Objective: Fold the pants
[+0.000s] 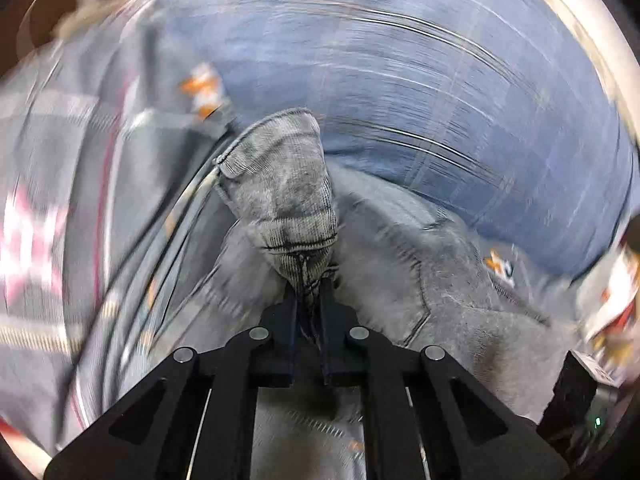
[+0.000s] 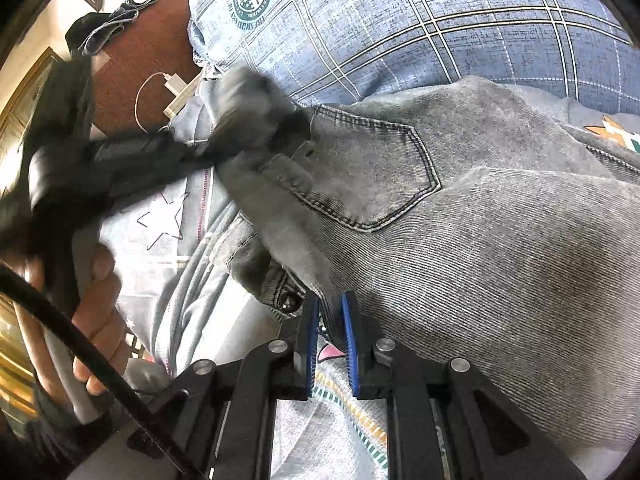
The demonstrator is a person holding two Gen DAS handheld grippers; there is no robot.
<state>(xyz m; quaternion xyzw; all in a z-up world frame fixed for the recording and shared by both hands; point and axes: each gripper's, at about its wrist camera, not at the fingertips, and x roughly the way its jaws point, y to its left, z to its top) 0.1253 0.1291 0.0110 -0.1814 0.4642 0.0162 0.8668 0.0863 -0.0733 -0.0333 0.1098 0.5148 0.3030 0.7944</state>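
The pants are grey denim jeans (image 2: 460, 240) lying on a patterned bedspread, with a back pocket (image 2: 360, 172) facing up. My left gripper (image 1: 308, 292) is shut on a fold of the jeans (image 1: 280, 188), which stands up from its tips; the rest of the left wrist view is motion-blurred. In the right wrist view that left gripper (image 2: 224, 128) shows blurred at the upper left, on the waistband corner. My right gripper (image 2: 330, 316) is shut on the waistband edge beside the metal button (image 2: 289, 300).
A blue plaid pillow or cover (image 2: 420, 20) lies beyond the jeans. The bedspread (image 2: 160, 220) has a star print. A white charger with cable (image 2: 176, 84) lies on a brown surface (image 2: 140, 64). The person's hand (image 2: 100, 320) holds the left gripper's handle.
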